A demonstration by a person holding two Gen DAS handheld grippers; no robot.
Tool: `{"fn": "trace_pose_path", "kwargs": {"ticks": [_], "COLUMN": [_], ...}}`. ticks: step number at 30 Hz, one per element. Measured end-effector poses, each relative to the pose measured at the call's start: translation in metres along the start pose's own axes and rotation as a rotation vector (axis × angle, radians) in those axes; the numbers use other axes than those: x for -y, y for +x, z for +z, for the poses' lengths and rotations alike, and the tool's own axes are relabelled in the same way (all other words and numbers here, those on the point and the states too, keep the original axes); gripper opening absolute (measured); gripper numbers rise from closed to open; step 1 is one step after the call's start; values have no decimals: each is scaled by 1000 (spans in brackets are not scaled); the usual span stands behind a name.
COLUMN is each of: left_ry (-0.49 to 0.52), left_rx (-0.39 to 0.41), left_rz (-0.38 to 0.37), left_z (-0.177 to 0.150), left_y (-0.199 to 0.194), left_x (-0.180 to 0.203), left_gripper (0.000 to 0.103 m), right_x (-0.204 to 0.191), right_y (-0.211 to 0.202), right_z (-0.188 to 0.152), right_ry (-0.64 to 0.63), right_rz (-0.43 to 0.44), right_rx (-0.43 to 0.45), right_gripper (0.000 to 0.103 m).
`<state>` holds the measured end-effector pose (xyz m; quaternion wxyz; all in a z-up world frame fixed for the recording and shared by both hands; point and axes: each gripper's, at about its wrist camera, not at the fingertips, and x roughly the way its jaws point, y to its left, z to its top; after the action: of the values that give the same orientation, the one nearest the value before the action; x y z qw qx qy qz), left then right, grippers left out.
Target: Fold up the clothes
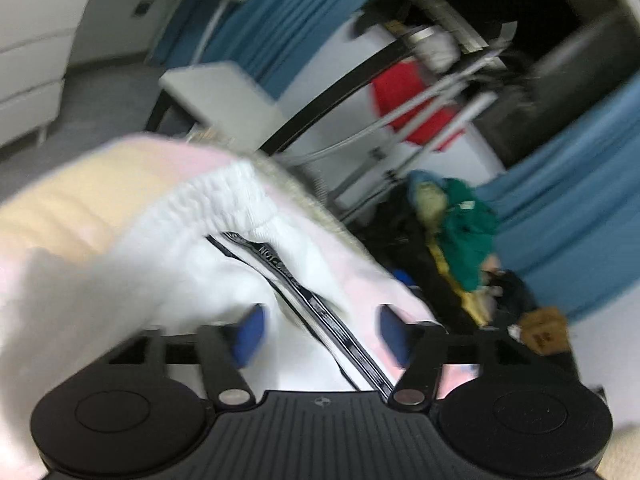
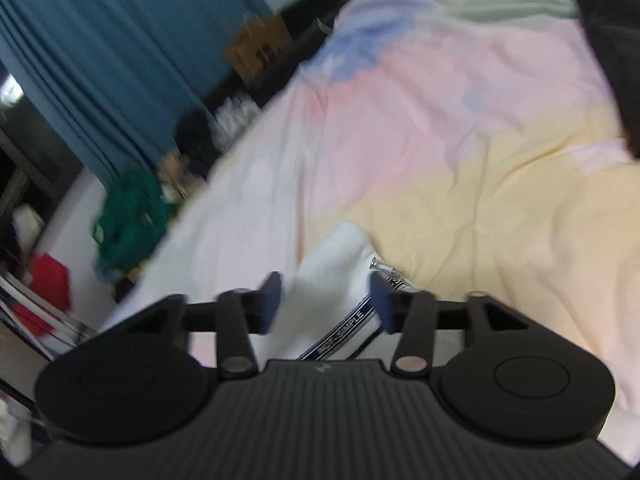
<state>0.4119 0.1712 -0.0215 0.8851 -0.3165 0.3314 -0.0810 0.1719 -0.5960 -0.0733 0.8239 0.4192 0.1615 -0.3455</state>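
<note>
A white garment with an elastic waistband and a black-and-white lettered stripe lies on a pastel bedspread. In the left wrist view my left gripper is open, its blue pads either side of the striped cloth near the waistband. In the right wrist view my right gripper is open around another end of the white garment, beside its lettered stripe and a metal zip pull. The frames are blurred.
A heap of green and dark clothes lies beside the bed, also in the right wrist view. Blue curtains, a drying rack with a red item, a brown box and a black cloth at the bed's far right.
</note>
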Motion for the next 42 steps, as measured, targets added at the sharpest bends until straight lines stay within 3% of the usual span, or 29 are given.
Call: {"fn": "trace_pose_path", "kwargs": {"ticks": [2,6,8,13,16,18,21,25,28,31,36,39,42], "left_ry": [49,-83,-174,-284,-296,-307,-333,-292,-282,-367,-372,-311,-250], "left_rx": [17,31,23,-36,-89,-91,-98,-81,-63,-5,63,75,87], "left_rz": [11,-5,-38,-28,-33,-75,-138,-128,-134,-132,-117,-86,-42], "left_z": [-15,-53,-72,-97,-99,-100,-103,-104,-102,-102,-90,-83,-78], "left_y": [-34,-89,-109,-120,-117,-109,-96,-81,-67,-54,-34,-21,-19], "left_x": [-8,-49,-70,-113,-125,-123,-120,-111,-110,-115,-110,-103,-96], "left_gripper": [82,83,87,91,91,91,91,92,92,92,92,86,59], "right_x": [2,10,15,49,60,67,74,80,77,69,49,41,39], "right_y": [-20,-62,-83,-138,-141,-142,-128,-104,-90,-74,-41,-23,-8], "right_z": [-3,-24,-34,-79,-92,-98,-107,-117,-125,-126,-121,-116,-111], "right_ry": [1,86,132,383,433,458,479,544,543,491,323,268,280], "right_rz": [30,89,120,217,224,221,200,166,141,151,137,147,145], "right_rx": [-15,-23,-24,17,-70,-136,-230,-292,-277,-243,-138,-89,-27], "right_gripper": [60,60,67,72,73,72,72,72,72,73,73,73,64]}}
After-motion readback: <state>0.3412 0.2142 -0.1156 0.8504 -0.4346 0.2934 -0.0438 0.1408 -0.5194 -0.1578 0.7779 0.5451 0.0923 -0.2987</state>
